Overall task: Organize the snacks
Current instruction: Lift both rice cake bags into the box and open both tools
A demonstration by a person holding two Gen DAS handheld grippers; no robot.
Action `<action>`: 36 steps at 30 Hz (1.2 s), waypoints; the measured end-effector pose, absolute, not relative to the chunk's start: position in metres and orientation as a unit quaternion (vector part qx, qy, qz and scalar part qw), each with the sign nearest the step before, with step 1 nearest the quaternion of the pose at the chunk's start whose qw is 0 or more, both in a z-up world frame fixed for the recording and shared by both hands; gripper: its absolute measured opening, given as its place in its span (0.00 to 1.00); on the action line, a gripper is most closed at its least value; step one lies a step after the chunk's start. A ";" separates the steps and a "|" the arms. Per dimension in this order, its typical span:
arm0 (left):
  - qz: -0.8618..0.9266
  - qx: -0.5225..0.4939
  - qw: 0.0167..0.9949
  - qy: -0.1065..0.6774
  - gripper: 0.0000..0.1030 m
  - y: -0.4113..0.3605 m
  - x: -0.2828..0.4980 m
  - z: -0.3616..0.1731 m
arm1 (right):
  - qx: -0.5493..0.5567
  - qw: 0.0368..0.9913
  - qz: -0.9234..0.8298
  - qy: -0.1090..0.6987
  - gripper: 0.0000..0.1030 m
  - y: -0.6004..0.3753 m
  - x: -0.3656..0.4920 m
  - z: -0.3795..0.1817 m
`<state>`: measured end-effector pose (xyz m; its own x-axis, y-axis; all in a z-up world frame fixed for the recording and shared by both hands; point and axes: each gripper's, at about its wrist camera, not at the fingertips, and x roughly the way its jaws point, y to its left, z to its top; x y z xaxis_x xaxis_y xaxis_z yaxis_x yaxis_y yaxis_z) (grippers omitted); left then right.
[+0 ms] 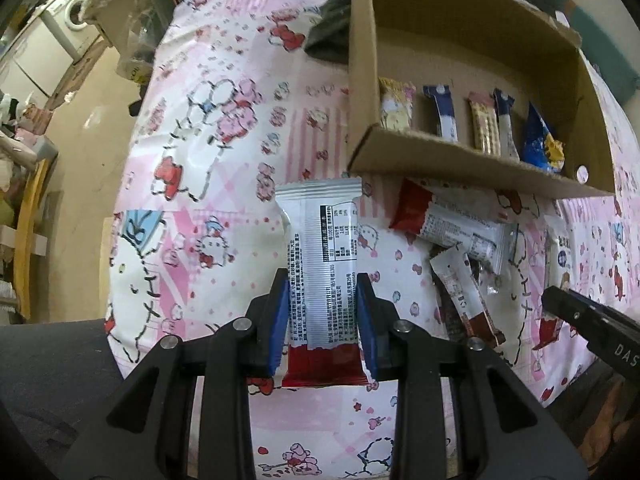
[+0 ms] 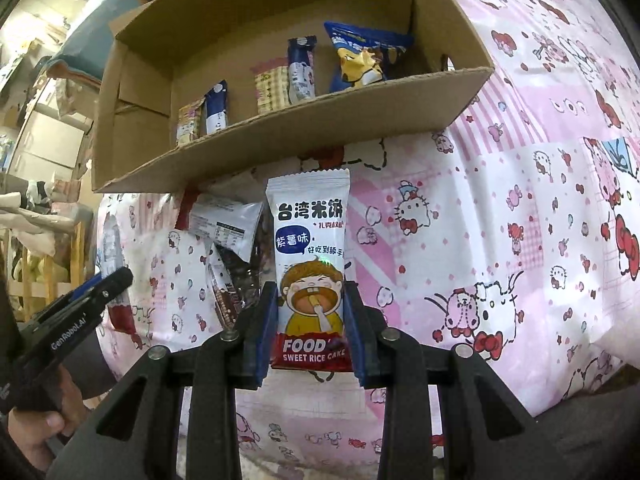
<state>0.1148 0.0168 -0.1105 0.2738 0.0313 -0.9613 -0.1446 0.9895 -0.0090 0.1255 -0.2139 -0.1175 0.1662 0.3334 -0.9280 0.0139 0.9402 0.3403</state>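
Two white-and-red foil rice-cake packets are held, one per tool. Left tool (image 1: 323, 292) grips a packet (image 1: 320, 256) back-side up; right tool (image 2: 310, 300) clamps a packet (image 2: 310, 264) printed-face up. Both long axes point toward the brown cardboard box (image 2: 280, 136) on the pink cartoon-print tablecloth (image 2: 500, 200). Cluttered room behind.

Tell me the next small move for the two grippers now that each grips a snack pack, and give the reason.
Probably carry both forward over the near wall of the cardboard box and lower them in. The left gripper is shut on a white and red pack, the right gripper on a rice cake pack, and five snacks already stand in a row inside, with bare floor around them.
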 end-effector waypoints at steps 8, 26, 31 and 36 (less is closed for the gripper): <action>0.064 -0.089 0.821 0.560 0.26 0.030 0.106 -0.073 | 0.175 0.755 0.135 0.618 0.32 -0.219 0.114 -0.095; 0.023 -0.081 0.884 0.461 0.26 0.023 0.147 0.025 | 0.262 0.855 0.217 0.393 0.32 -0.272 0.101 0.016; 0.015 -0.070 0.890 0.450 0.26 0.014 0.166 0.033 | 0.264 0.866 0.212 0.368 0.32 -0.274 0.124 0.022; -0.010 -0.073 0.895 0.441 0.27 0.004 0.186 0.036 | 0.267 0.870 0.207 0.360 0.32 -0.280 0.149 0.022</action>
